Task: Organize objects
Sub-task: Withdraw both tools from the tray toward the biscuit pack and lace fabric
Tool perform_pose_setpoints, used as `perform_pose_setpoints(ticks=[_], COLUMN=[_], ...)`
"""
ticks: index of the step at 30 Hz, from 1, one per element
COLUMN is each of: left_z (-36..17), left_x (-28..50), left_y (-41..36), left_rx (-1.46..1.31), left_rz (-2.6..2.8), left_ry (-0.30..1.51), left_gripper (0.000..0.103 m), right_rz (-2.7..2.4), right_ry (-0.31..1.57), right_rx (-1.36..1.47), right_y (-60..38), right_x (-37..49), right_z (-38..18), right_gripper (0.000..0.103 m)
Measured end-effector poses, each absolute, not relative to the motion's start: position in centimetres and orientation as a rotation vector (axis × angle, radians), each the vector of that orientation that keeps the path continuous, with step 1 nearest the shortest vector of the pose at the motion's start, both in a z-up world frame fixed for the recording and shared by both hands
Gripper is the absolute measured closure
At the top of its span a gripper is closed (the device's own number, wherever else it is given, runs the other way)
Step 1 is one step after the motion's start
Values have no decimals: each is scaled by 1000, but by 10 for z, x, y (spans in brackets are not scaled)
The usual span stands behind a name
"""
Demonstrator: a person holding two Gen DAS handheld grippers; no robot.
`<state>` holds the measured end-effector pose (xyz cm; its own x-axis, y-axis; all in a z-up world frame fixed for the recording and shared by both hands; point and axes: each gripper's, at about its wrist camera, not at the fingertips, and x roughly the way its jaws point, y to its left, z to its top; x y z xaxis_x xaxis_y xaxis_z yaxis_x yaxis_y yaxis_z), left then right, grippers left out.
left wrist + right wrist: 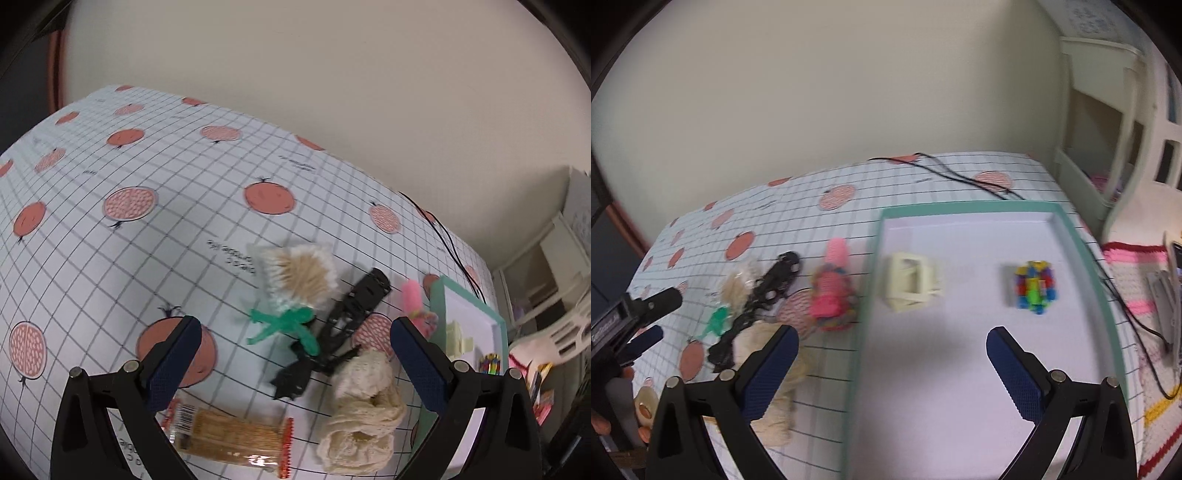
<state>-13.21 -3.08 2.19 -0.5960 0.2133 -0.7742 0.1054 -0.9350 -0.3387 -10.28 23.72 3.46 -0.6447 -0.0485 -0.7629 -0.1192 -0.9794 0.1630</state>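
Note:
My left gripper (295, 343) hangs open over a cluster on the tablecloth: a bag of cotton swabs (299, 277) tied with a green ribbon (284, 326), a black plastic piece (340, 325), a cream lace cloth (364, 406), a pack of toothpicks (232, 439) and a pink toy (415, 301). My right gripper (892, 360) is open above the teal-rimmed white tray (960, 208). In the tray lie a cream plastic piece (914, 282) and a multicoloured block toy (1034, 288). The pink toy (833, 290), black piece (761, 291) and lace cloth (775, 417) lie left of the tray.
A black cable (960, 177) runs across the far table edge and down the tray's right side. A crocheted mat (1141, 295) lies right of the tray. White furniture (1108, 129) stands at the back right. A person's hand holds the left gripper (635, 317) at the left edge.

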Motion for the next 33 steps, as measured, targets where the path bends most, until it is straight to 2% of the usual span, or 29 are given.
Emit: perform_pose_setpoints(ticks=[17, 26, 33], left_z=[-2, -9, -14], left_x=[-129, -119, -117], left_y=[-49, -40, -48], left_rx=[-1755, -1809, -1843], left_rz=[2650, 2566, 2503], left_ry=[-392, -200, -156], left_gripper=[1, 1, 1], right_rz=[2863, 2845, 2818], right_ry=[159, 108, 121], right_rx=[-1512, -1572, -1587], right_y=[163, 157, 165], right_x=[-115, -116, -115], right_z=[21, 15, 12], right_gripper=[0, 0, 0])
